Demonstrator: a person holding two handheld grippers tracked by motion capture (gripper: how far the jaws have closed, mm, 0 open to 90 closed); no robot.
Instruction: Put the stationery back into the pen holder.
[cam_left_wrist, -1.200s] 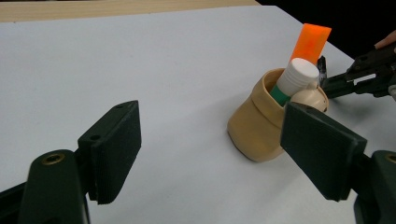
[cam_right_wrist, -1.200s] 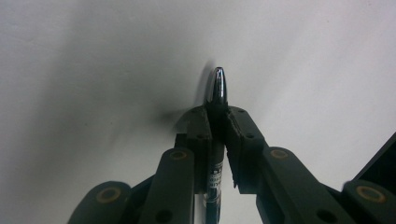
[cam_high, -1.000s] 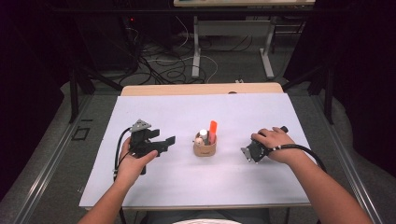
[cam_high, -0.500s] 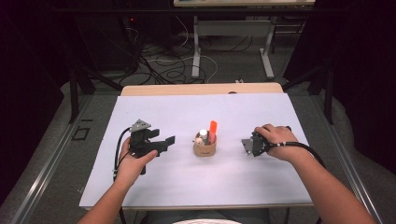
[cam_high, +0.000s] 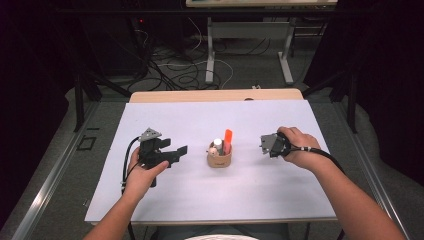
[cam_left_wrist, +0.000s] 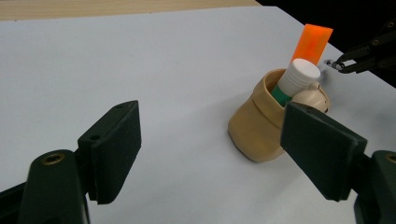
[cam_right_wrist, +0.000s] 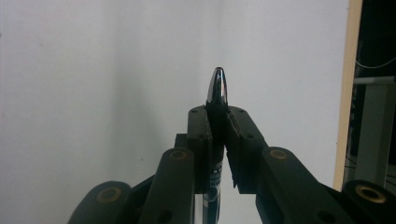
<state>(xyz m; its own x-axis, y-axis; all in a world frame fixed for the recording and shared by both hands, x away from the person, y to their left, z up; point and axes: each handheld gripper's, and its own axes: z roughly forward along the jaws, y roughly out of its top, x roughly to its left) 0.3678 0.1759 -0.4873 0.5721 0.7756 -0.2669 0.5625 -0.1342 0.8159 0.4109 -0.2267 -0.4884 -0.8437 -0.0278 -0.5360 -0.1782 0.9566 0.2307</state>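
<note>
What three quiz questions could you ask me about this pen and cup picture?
1. True or false: the right tongs are shut on a pen.
2. Which thing in the tan cup sticks up highest? A) orange marker B) white-capped tube
3. Fill in: the left tongs are ____, with nothing between them.

Key: 1 true; 2 A; 3 open.

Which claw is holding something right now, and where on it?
The right claw clamps a pen just behind its silver tip. The left claw is open and holds nothing.
</note>
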